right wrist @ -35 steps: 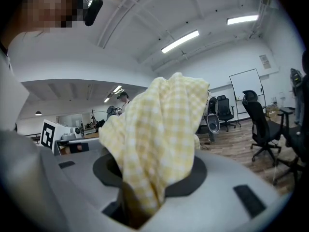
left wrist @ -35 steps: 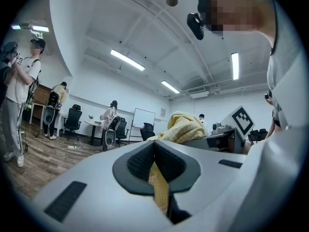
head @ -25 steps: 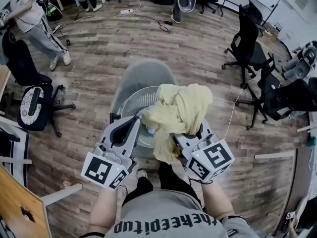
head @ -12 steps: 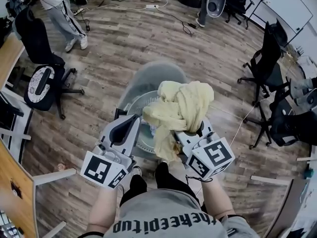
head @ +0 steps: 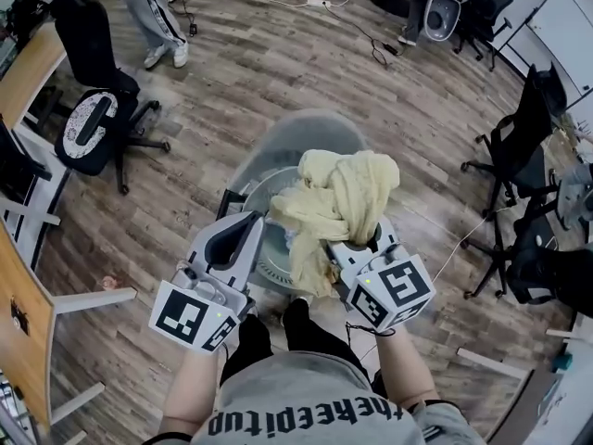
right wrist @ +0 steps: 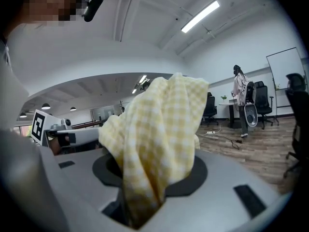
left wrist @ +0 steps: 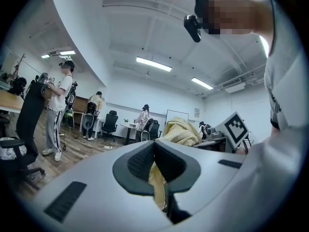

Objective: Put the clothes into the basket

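Over wood floor [head: 278, 72] and one grey basket [head: 278, 142] — one yellow cloth [head: 338, 197], clamped by left claw [head: 256, 222] and right claw [head: 352, 248].

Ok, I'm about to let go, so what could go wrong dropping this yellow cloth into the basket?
The yellow cloth is bunched high, its tail hanging at the near rim of the basket: it may drape outside. It also sits deep in the right tool and may snag on release.
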Action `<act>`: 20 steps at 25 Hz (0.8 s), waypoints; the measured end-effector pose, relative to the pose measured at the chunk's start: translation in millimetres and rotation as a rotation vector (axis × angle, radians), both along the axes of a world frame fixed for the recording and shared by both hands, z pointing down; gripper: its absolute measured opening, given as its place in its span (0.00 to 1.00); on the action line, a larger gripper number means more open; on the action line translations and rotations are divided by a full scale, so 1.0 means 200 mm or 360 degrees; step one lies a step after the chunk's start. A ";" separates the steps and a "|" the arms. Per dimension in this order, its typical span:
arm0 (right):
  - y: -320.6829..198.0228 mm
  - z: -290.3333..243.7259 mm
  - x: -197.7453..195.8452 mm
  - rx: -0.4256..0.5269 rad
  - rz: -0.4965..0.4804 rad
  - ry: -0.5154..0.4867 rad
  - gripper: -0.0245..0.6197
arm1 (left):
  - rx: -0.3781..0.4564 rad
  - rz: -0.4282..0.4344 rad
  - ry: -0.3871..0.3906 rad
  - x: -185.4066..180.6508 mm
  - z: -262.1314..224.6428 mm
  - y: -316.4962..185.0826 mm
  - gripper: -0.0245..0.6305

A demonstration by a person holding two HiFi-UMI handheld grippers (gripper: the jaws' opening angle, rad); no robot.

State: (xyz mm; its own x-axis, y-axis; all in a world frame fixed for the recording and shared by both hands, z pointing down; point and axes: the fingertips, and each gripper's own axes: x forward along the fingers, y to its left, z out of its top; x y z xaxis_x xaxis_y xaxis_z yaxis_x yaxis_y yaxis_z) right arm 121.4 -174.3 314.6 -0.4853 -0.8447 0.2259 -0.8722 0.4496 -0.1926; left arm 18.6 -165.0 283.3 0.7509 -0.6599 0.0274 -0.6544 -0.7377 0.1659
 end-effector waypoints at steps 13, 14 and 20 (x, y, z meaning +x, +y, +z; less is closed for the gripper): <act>-0.10 0.33 -0.08 -0.0187 -0.0114 0.0066 0.34 | -0.0083 -0.0146 -0.0034 -0.11 0.11 -0.03 0.06; -0.10 0.35 -0.08 -0.0200 -0.0119 0.0069 0.34 | -0.0093 -0.0150 -0.0038 -0.11 0.12 -0.04 0.06; -0.12 0.49 -0.07 -0.0279 -0.0134 0.0108 0.34 | -0.0141 -0.0156 -0.0059 -0.10 0.20 -0.04 0.06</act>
